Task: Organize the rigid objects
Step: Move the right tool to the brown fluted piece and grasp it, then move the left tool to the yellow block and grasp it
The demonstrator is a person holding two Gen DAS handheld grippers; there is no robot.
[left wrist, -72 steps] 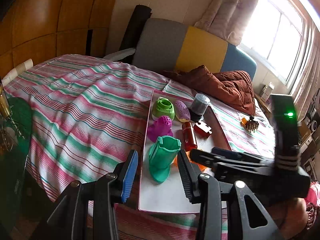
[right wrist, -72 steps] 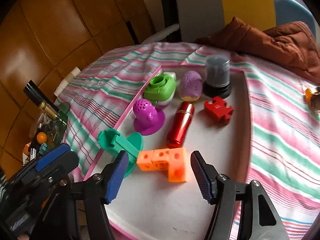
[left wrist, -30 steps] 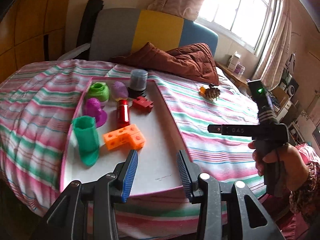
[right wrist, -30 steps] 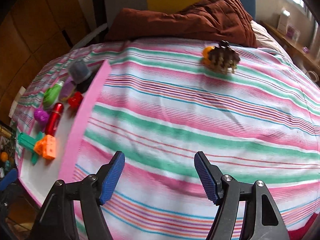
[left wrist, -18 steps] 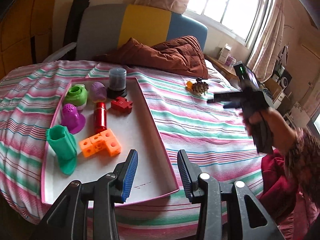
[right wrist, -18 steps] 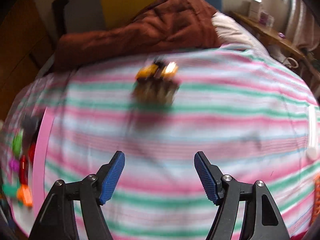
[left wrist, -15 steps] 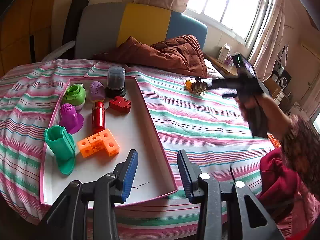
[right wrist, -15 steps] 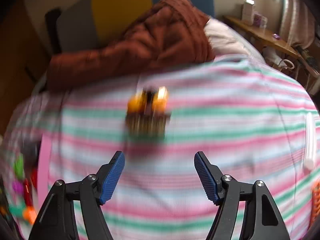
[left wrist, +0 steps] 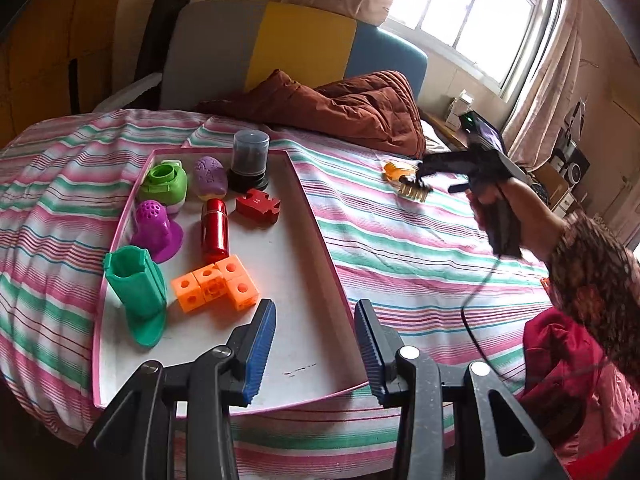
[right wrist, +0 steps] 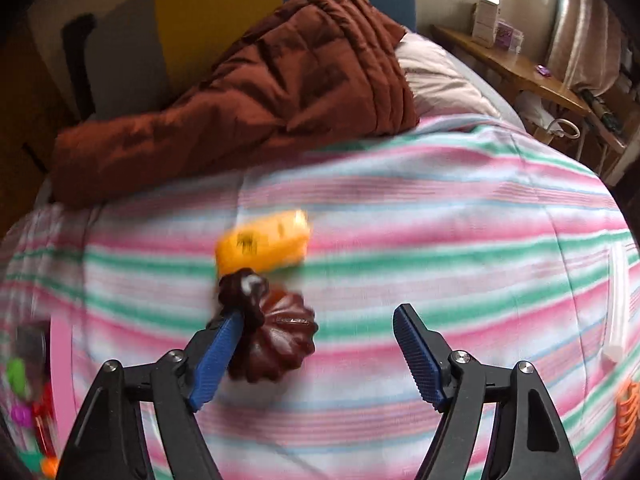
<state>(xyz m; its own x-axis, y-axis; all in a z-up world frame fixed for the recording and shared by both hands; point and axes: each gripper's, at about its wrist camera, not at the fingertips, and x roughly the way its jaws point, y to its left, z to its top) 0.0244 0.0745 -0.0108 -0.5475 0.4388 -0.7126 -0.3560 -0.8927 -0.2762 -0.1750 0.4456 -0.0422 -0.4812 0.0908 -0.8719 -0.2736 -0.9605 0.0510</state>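
Note:
A pink-rimmed white tray (left wrist: 320,236) lies on the striped bed and holds a green boot (left wrist: 138,292), orange cube block (left wrist: 216,282), red cylinder (left wrist: 215,230), red puzzle piece (left wrist: 257,205), purple toys, a green toy and a grey-capped jar (left wrist: 250,158). My left gripper (left wrist: 315,346) is open and empty above the tray's near edge. My right gripper (right wrist: 318,354) is open over a brown hair claw clip (right wrist: 272,336) that lies beside an orange block (right wrist: 262,242); its left fingertip overlaps the clip. The clip also shows in the left wrist view (left wrist: 414,188).
A rust-brown quilt (left wrist: 348,108) is bunched at the head of the bed against a grey, yellow and blue headboard (left wrist: 296,46). A wooden side table (right wrist: 516,64) with small boxes stands at the right. An orange object (right wrist: 628,416) lies at the bed's right edge.
My right gripper has swung from the tray across the bed and closed in on the hair clip and orange block. My left gripper has pulled back from the tray, still open.

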